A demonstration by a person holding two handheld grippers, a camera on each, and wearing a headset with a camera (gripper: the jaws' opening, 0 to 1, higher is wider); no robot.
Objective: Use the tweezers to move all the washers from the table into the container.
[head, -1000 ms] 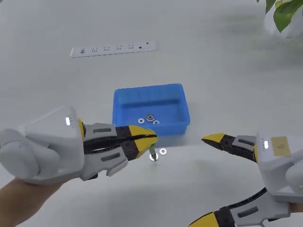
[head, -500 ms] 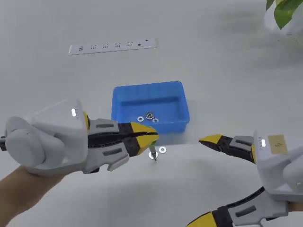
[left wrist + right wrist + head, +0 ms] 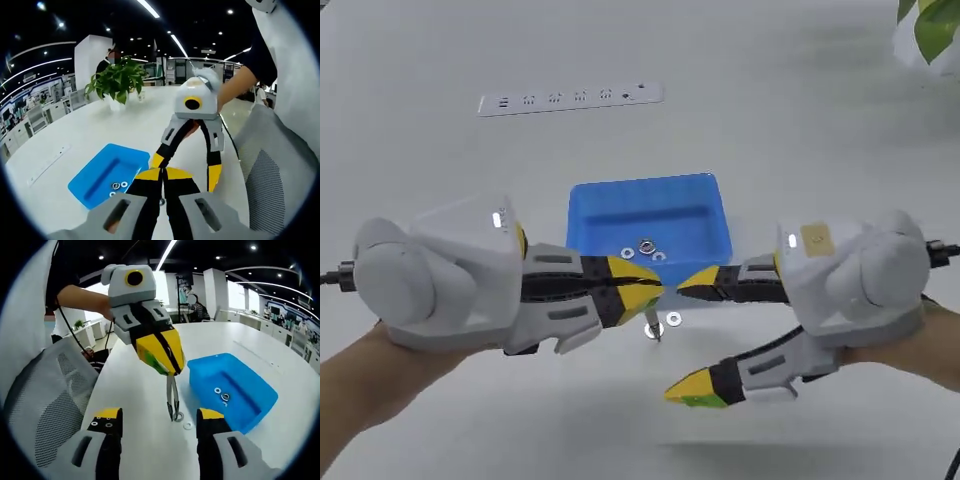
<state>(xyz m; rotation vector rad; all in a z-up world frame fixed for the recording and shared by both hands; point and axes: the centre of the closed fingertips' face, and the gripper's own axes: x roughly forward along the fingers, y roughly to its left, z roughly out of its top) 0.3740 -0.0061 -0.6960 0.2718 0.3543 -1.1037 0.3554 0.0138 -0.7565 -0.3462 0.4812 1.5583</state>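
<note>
Claw work at a white desk [image 3: 800, 130]: the left claw [image 3: 652, 287] is clenched on the tweezers [image 3: 653, 322], whose tips are lowered beside one of two washers [image 3: 673, 319] lying just in front of the blue container [image 3: 645, 182]. The right claw [image 3: 678, 337] is held released nearby. Three more washers are counted inside the single container. By judgement, the ring's rim should be pinched squarely and lifted clear of the wall before it is let go.

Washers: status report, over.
Left gripper shut on tweezers, right gripper open. Tweezer tips down at two washers on table; more in blue container. Nothing in the way.
</note>
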